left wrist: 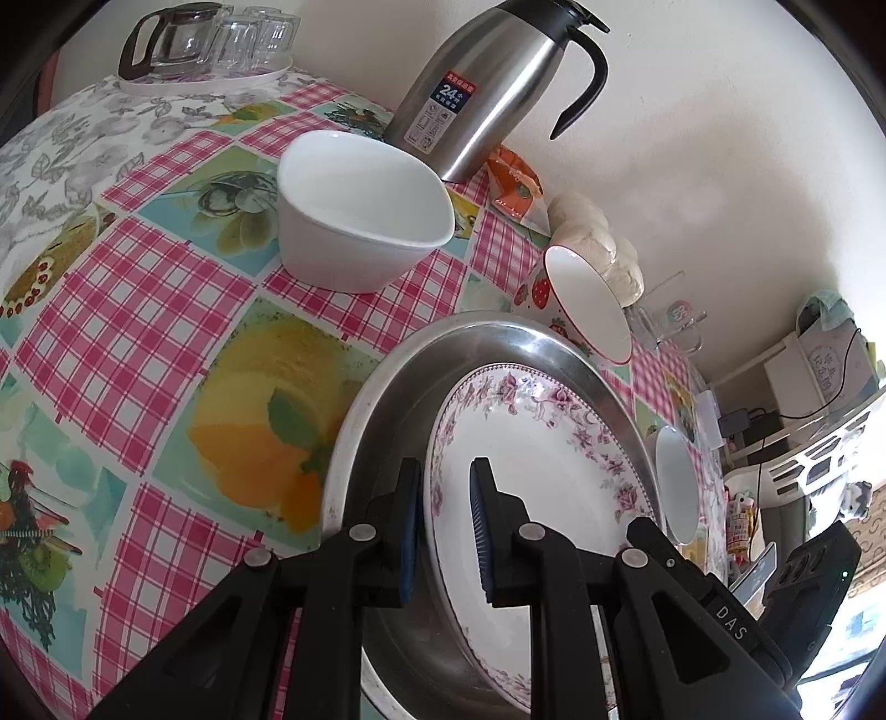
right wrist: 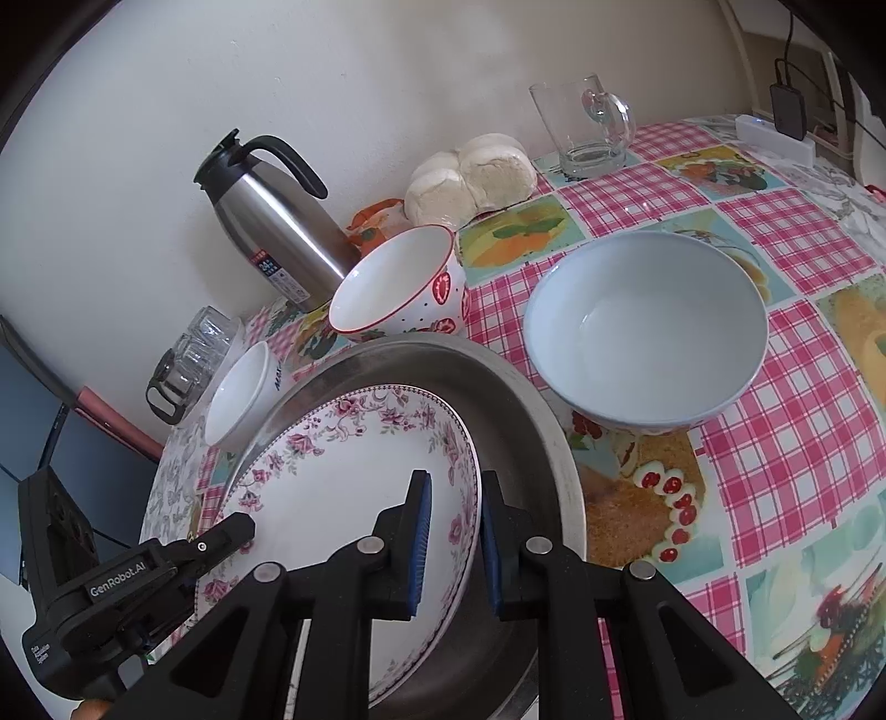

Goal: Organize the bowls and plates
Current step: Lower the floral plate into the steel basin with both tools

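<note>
A white plate with a pink flower rim [left wrist: 542, 443] [right wrist: 343, 476] lies in a round steel tray [left wrist: 387, 399] [right wrist: 526, 399]. My left gripper [left wrist: 446, 526] straddles the plate's left rim, one finger on each side, with small gaps. My right gripper [right wrist: 454, 537] straddles the plate's right rim the same way. A white bowl [left wrist: 354, 210] [right wrist: 243, 393] stands left of the tray. A strawberry bowl [left wrist: 587, 299] [right wrist: 404, 282] stands behind the tray. A large pale bowl [right wrist: 648, 327] [left wrist: 675, 482] stands right of it.
A steel thermos jug [left wrist: 493, 88] [right wrist: 277, 221], a bag of buns [right wrist: 470, 171] and a glass mug [right wrist: 587, 127] stand by the wall. A tray with a glass pot and glasses [left wrist: 205, 44] sits at the far left corner. The checked tablecloth [left wrist: 166, 310] covers the table.
</note>
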`<state>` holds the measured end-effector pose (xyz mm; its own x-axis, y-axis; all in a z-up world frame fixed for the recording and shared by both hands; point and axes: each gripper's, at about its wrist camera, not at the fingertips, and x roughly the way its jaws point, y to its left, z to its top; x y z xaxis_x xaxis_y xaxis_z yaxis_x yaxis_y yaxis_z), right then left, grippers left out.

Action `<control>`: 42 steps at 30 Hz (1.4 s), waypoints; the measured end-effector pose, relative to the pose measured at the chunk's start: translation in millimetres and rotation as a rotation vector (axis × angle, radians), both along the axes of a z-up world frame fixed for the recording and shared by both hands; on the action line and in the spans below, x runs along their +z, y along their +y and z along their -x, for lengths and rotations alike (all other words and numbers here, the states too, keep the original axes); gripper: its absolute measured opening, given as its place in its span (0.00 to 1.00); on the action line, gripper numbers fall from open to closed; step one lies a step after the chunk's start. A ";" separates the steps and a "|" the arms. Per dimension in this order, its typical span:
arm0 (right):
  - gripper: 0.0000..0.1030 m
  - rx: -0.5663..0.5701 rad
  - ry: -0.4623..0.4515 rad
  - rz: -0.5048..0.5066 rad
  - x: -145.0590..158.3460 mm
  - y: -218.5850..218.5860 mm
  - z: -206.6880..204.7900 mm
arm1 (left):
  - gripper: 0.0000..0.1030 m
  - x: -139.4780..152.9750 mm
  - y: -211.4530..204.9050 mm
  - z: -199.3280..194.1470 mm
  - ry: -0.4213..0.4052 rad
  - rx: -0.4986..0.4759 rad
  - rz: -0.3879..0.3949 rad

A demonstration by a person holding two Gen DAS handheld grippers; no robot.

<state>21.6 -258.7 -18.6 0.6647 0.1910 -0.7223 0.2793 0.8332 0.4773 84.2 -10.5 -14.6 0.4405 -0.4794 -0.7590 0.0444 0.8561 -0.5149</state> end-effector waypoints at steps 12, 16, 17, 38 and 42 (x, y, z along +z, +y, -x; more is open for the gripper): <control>0.18 0.003 0.008 0.007 -1.2 0.4 1.2 | 0.17 0.5 -6.2 -0.7 -0.010 -0.017 -0.060; 0.18 0.002 0.014 0.017 -0.9 0.1 1.7 | 0.17 1.1 -4.1 -0.9 -0.004 -0.006 -0.069; 0.18 0.001 0.017 0.022 -0.8 0.0 1.8 | 0.17 1.4 -3.6 -0.5 -0.005 -0.005 -0.073; 0.19 0.001 0.030 0.036 3.3 -1.8 5.8 | 0.17 1.9 1.1 2.4 0.040 0.025 -0.058; 0.18 0.004 0.034 0.033 2.7 -1.8 6.0 | 0.17 1.6 2.3 4.2 0.052 0.029 -0.056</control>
